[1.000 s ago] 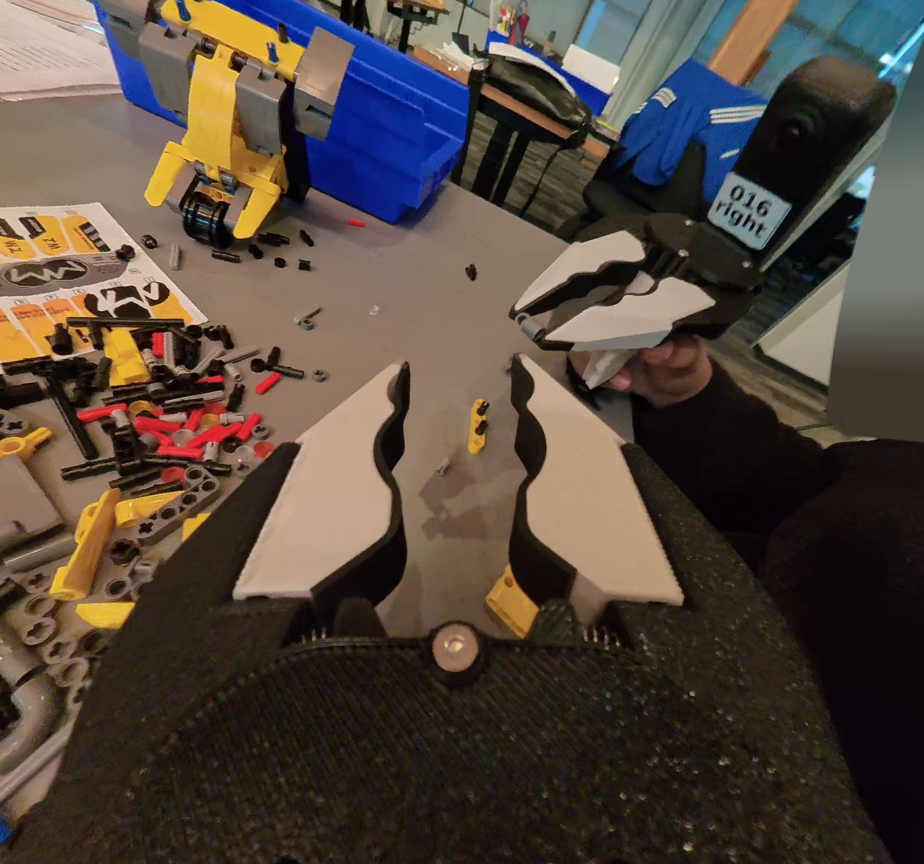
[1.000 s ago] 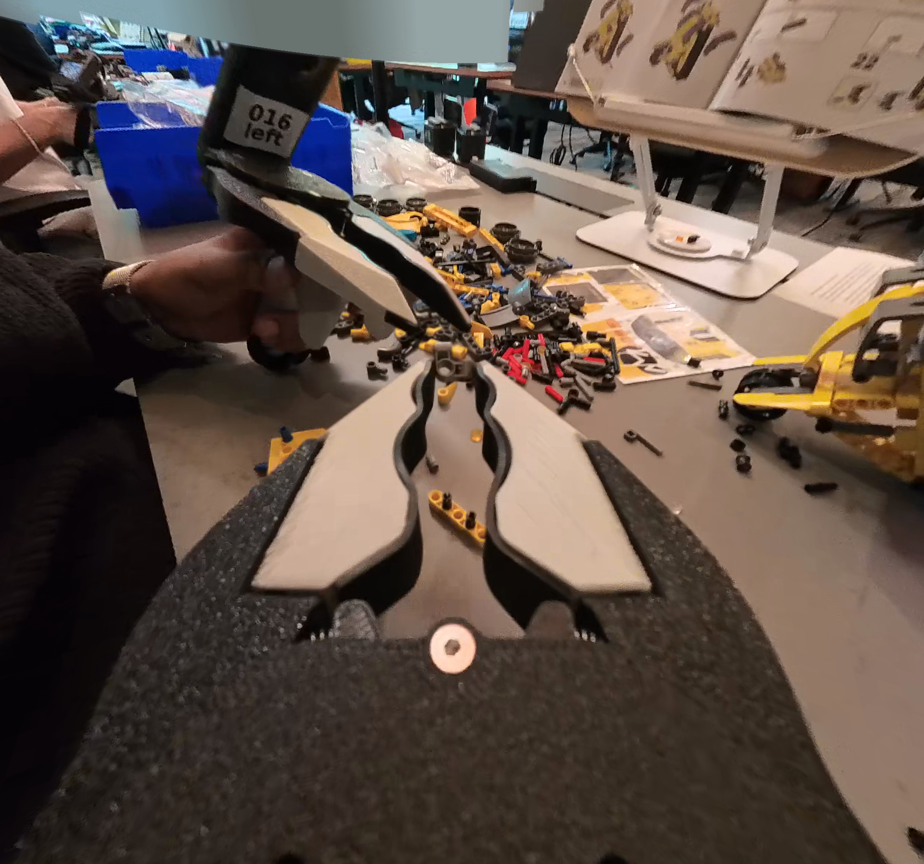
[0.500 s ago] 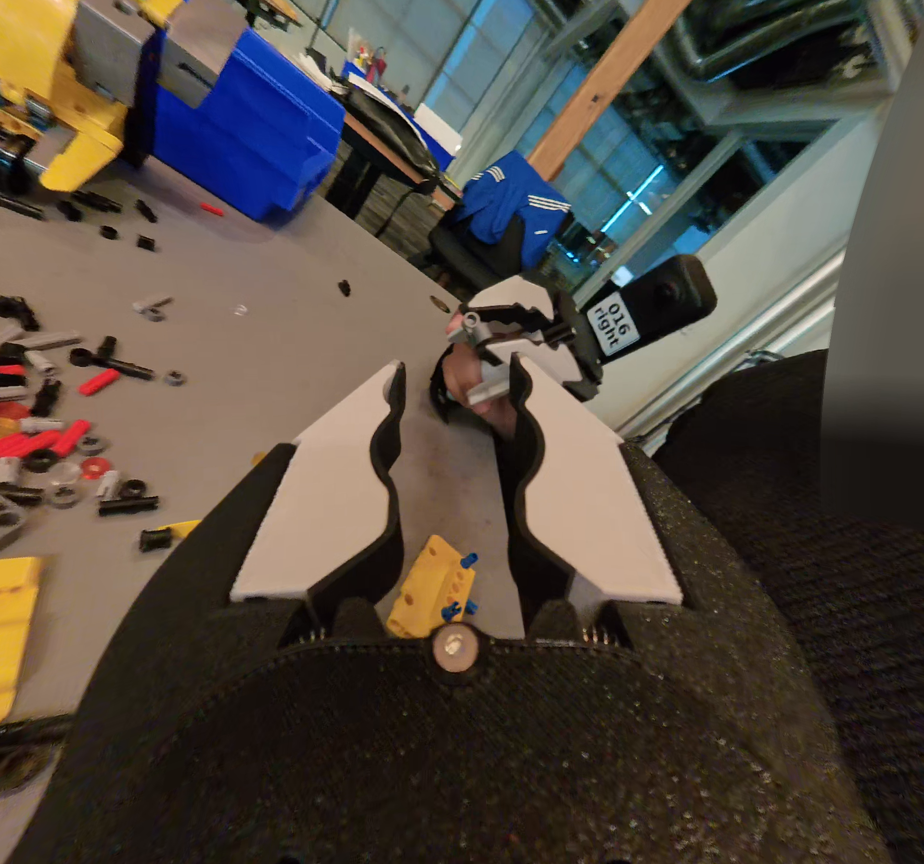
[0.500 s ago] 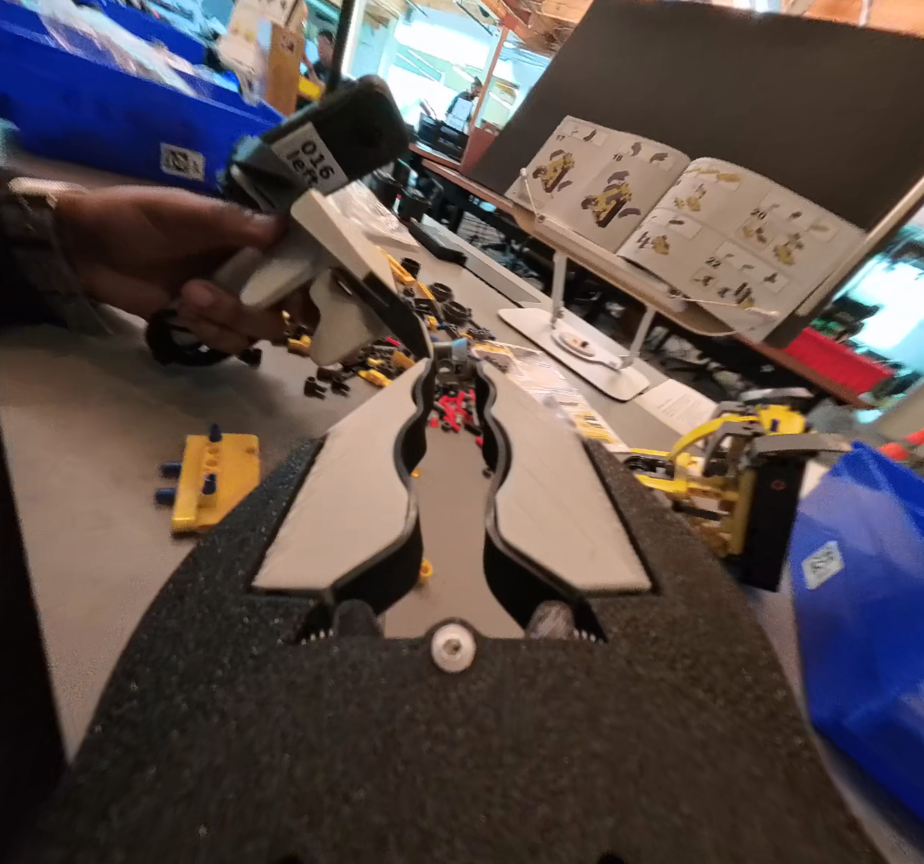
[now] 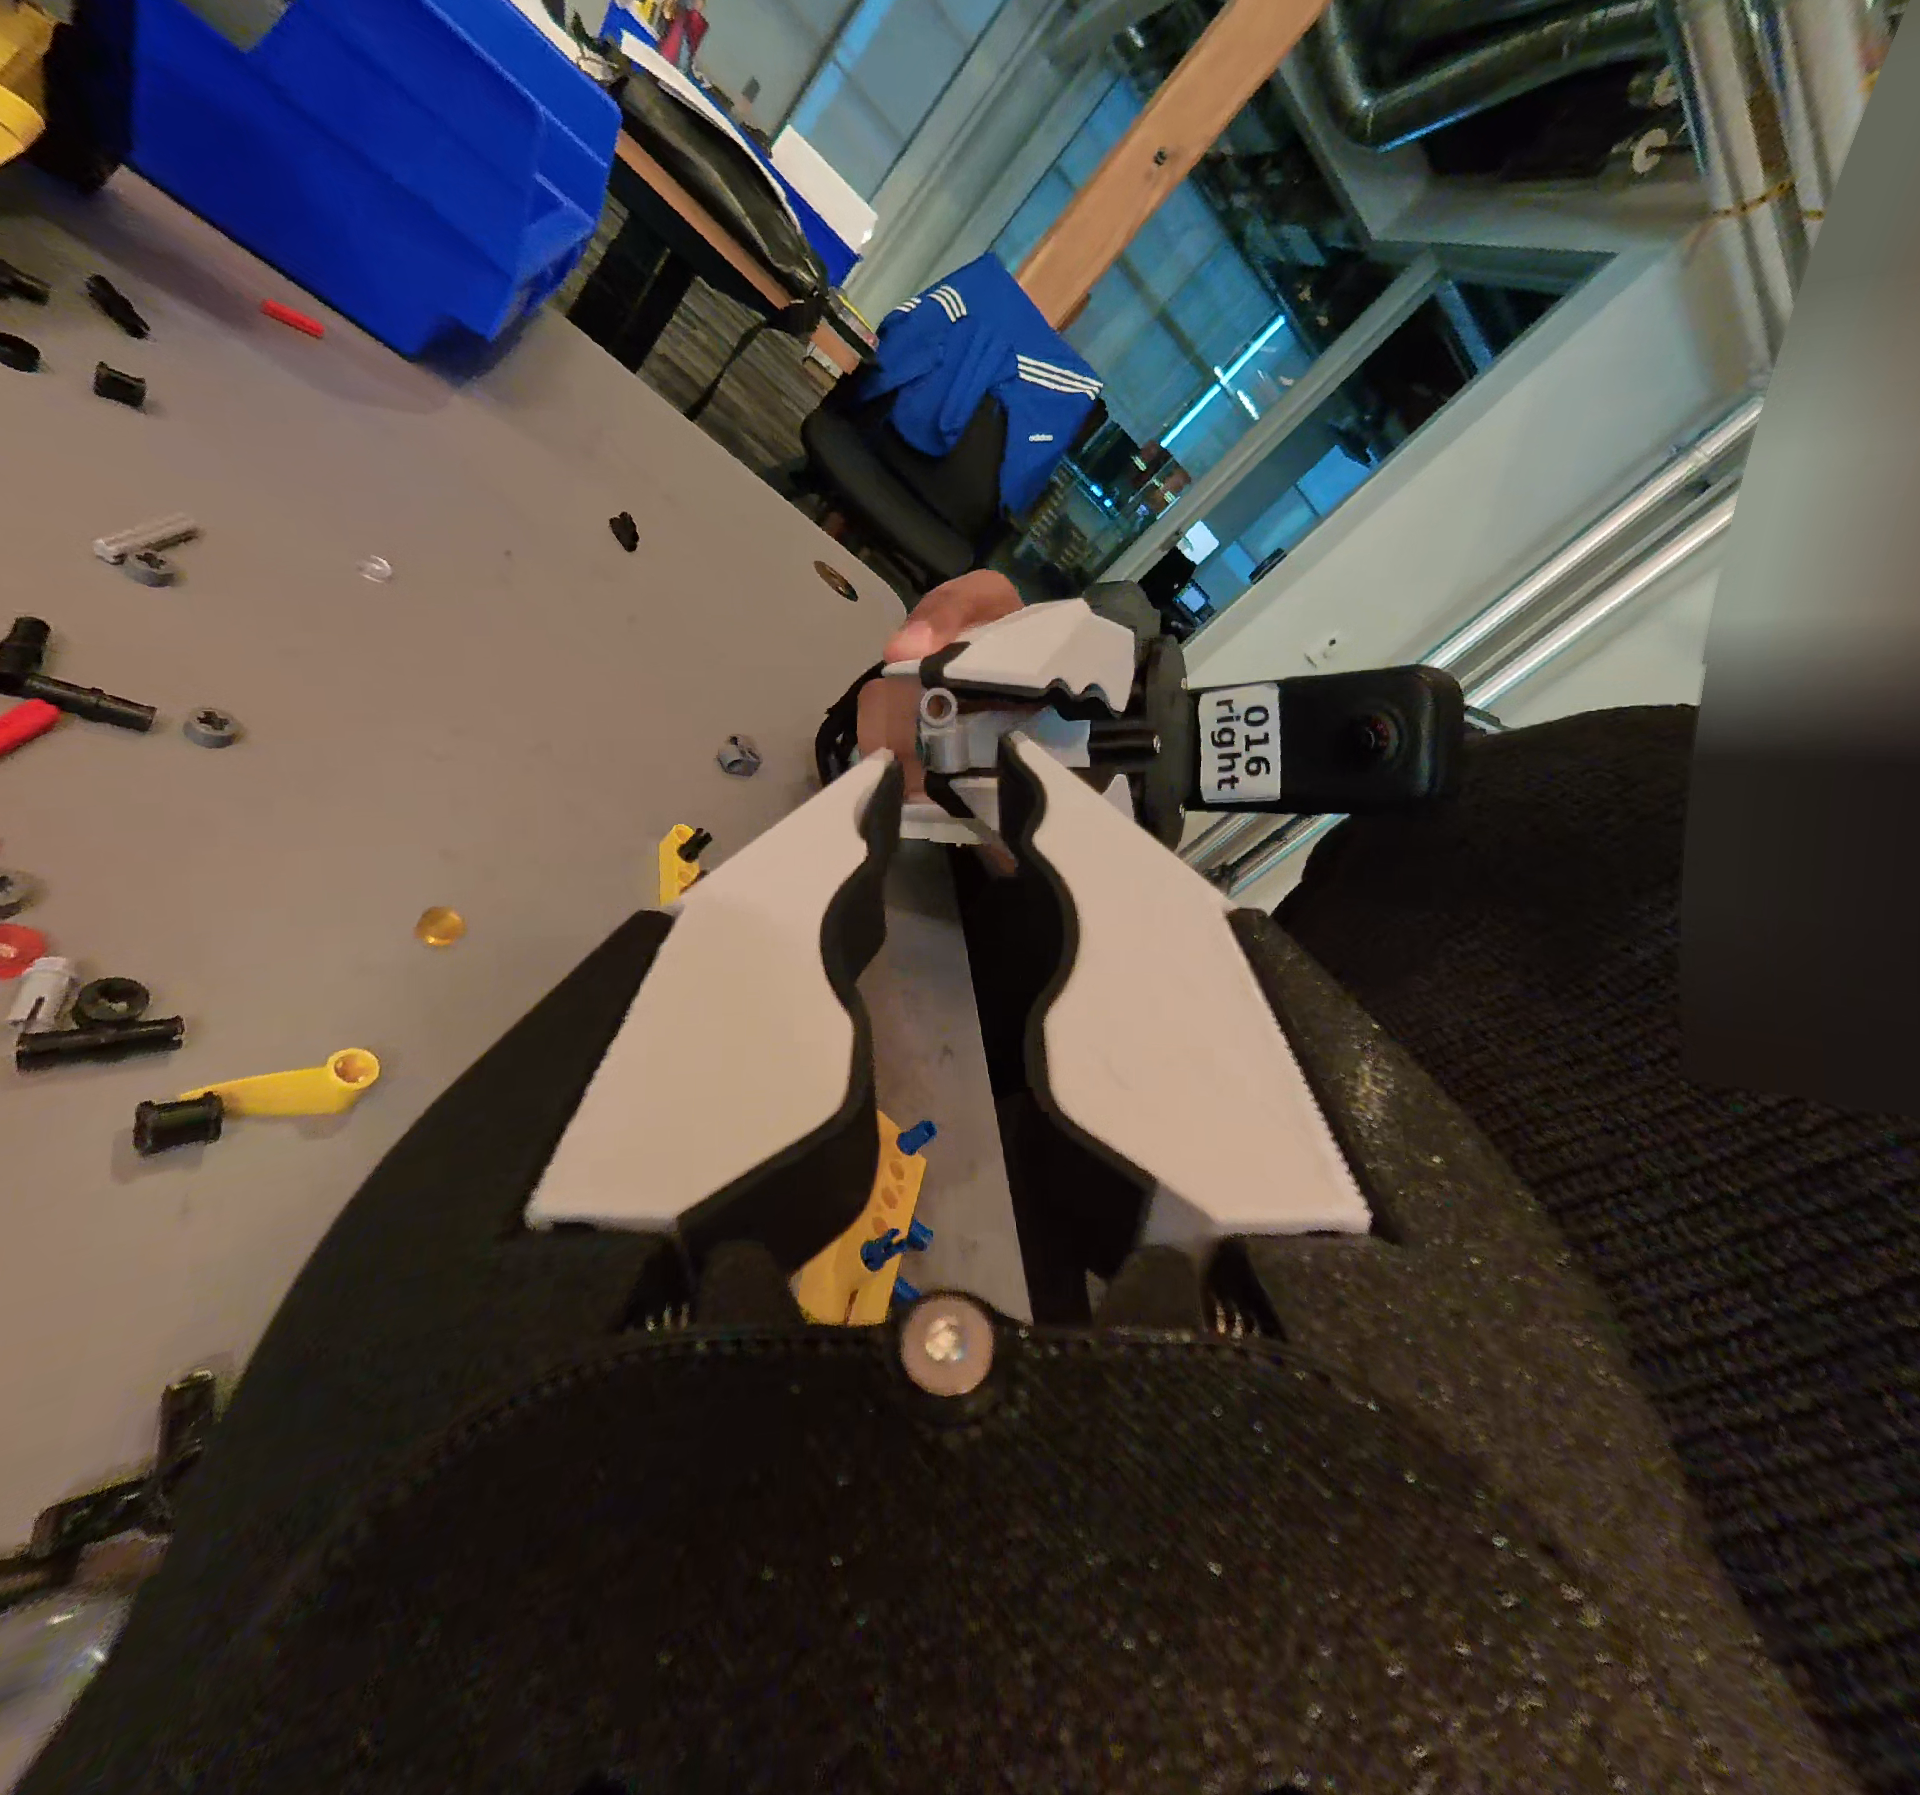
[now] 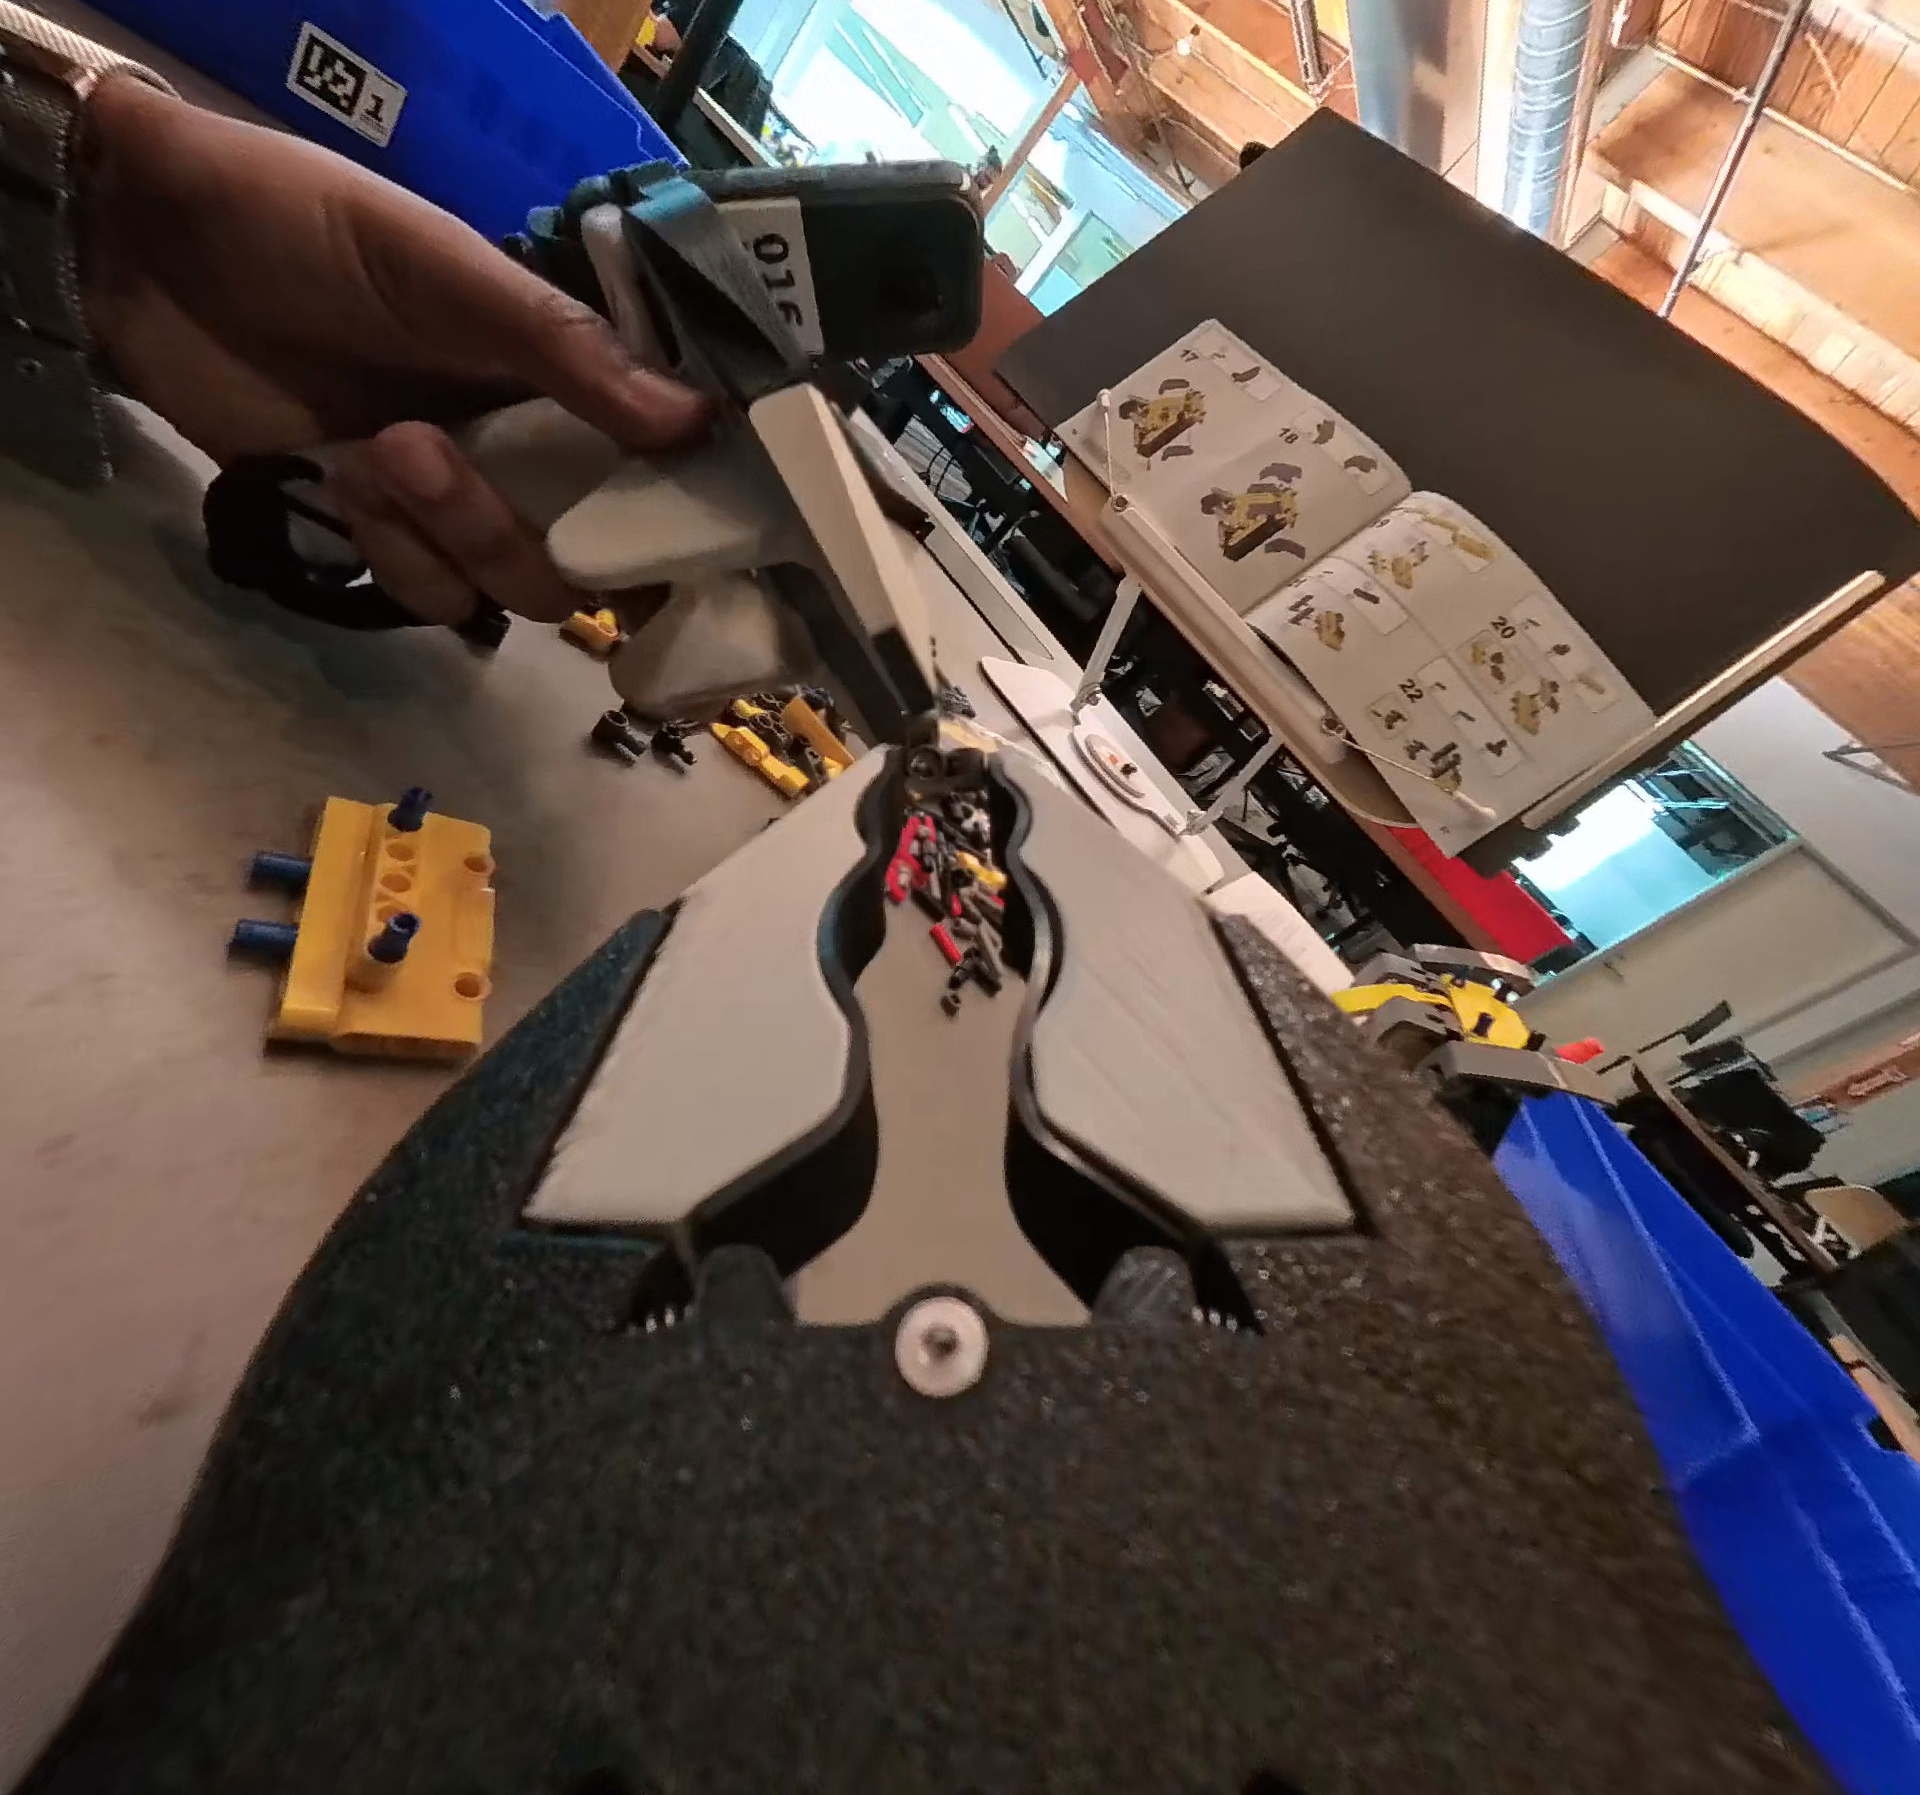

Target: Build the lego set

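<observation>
Right gripper (image 6: 948,766) clamps grey connector (image 5: 940,729).

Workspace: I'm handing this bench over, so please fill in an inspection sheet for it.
Surface: grey table, scattered with parts.
Pieces: yellow plate with blue pins lies flat; small grey connector is held off the table.
Clutter: loose small parts, red, black and yellow.
Grippers: right hand-held gripper shut on the small grey connector; left hand-held gripper open, tips flanking it.
Cables: nothing seen.
Surroundings: blue bin, open instruction booklet on a stand, chair with blue jacket.
</observation>
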{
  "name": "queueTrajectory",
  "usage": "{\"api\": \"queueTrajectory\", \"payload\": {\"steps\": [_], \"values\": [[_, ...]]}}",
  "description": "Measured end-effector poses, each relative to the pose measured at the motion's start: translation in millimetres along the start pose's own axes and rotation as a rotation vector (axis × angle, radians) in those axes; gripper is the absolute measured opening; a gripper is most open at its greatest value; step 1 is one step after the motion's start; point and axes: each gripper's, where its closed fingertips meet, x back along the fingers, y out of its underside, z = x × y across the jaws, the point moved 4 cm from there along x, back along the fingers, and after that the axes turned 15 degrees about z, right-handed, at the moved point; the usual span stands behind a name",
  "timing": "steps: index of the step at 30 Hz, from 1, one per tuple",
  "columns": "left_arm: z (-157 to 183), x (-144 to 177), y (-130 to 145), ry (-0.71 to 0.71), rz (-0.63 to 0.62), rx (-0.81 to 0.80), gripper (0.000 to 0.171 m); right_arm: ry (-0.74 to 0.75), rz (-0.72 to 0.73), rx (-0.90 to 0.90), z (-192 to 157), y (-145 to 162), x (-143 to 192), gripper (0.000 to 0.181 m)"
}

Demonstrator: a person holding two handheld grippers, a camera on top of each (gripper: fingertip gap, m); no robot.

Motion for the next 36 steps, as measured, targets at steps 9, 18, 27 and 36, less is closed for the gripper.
{"api": "queueTrajectory", "payload": {"steps": [9,18,27,36], "values": [[-3,2,-1,-0.026,-0.005,-0.035,0.005,-0.005,0.008,-0.148,2,2,2,0.014],[-3,5,-8,-0.036,0.035,-0.051,0.005,0.088,0.159,-0.441,29,-10,15,0.013],[4,6,-17,-0.043,0.081,-0.179,0.005,0.193,0.142,-1.165,58,18,19,0.040],[8,3,-13,-0.073,0.048,-0.321,0.005,0.004,0.117,-1.395,37,19,13,0.042]]}}
